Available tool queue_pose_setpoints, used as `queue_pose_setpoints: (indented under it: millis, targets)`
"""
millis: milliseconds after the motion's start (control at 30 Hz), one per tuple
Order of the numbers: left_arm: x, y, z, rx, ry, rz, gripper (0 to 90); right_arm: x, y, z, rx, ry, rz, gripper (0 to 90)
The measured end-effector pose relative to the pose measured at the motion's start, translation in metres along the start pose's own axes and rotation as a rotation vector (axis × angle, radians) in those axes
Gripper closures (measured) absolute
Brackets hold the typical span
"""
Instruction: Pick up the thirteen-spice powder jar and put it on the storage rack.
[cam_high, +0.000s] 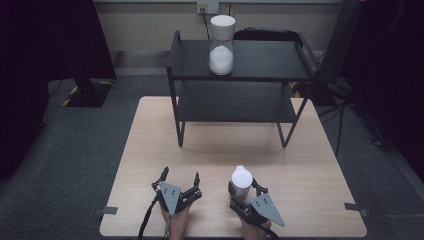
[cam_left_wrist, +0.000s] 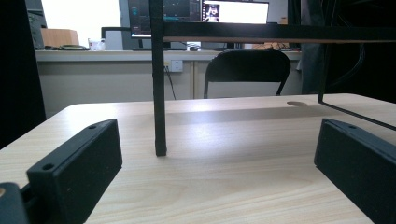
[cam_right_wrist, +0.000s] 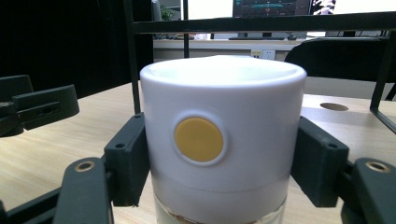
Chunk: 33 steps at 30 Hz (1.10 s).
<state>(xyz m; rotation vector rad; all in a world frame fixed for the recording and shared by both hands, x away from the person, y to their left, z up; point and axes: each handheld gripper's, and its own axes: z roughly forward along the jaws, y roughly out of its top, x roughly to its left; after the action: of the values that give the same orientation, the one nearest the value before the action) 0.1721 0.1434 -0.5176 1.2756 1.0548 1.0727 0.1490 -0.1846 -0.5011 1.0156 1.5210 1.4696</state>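
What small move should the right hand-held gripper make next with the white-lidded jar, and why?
Probably a short straight lift. The right hand-held gripper is already shut on the white-lidded jar, jaws pressing both sides of its lid, and the jar stands on the table. The left hand-held gripper sits open, apart.

A pale wood table (cam_high: 150, 150) stands on grey carpet (cam_high: 65, 150). At its far end sits a black two-tier shelf (cam_high: 260, 60). Behind it runs a light wall (cam_high: 150, 25) with a socket (cam_high: 207, 7). A black chair (cam_left_wrist: 247, 67) stands beyond the table, before a desk with lit monitors (cam_left_wrist: 233, 10). Dark curtains (cam_high: 30, 60) flank both sides.
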Motion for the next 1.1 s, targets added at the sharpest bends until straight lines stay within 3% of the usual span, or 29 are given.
queue_pose_setpoints:
  millis: [600, 1100]
  targets:
    - [0.0, 0.0, 0.0, 0.0, 0.001, 0.0, 0.4, -0.009, 0.019, 0.002, 0.064, 0.036, -0.025, 30.0]
    - [-0.001, 0.0, 0.0, 0.0, 0.004, 0.001, 0.3, -0.029, 0.037, -0.003, 0.053, 0.101, 0.013, 30.2]
